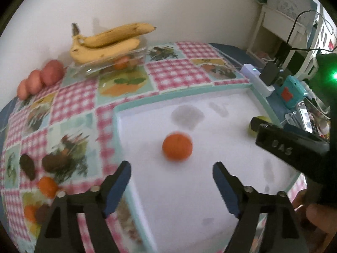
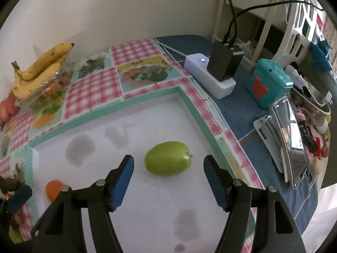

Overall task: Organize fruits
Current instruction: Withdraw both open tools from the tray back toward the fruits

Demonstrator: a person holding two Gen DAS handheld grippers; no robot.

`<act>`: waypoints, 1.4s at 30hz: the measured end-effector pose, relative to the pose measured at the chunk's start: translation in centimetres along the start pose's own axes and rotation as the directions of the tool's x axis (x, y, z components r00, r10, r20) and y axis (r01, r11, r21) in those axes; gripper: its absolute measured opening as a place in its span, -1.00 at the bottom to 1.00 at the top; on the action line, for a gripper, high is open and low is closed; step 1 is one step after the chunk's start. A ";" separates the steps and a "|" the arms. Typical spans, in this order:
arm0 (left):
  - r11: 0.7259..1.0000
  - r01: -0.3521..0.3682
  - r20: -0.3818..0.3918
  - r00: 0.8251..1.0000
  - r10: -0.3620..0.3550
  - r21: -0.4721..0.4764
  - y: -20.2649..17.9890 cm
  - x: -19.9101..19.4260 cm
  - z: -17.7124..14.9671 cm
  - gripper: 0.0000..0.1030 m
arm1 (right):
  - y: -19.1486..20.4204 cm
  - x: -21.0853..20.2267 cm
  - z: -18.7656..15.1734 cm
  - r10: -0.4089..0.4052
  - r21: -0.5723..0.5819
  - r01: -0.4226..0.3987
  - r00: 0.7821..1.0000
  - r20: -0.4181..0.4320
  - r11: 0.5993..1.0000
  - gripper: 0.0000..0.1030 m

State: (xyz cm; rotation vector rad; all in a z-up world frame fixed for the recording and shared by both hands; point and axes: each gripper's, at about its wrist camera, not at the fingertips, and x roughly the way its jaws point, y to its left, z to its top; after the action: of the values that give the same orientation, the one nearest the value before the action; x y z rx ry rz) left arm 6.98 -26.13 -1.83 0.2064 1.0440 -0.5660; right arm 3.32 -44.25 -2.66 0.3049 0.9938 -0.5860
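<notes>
Orange [image 1: 177,146] and apple [image 2: 168,158] are set down apart on the white tray [image 1: 210,189]; left gripper [image 1: 171,169] and right gripper [image 2: 169,163] are spread, empty. Another fruit needs fetching next.

My left gripper [image 1: 171,177] shows black arms, blue pads [image 1: 118,189], silver screws. My right gripper [image 2: 168,171] matches it.
</notes>
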 end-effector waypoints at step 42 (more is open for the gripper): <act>0.807 -0.352 0.033 0.909 0.416 -0.473 22.2 -13.2 -6.0 1.00 | 16.1 -9.7 -6.9 0.392 -0.223 -0.376 0.919 0.029 0.899 0.88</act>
State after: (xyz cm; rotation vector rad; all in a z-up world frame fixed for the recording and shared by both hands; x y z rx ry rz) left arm 9.36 -0.43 4.30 -0.0421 0.9398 0.0486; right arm 4.06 -24.75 1.71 0.2768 0.8855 -0.1256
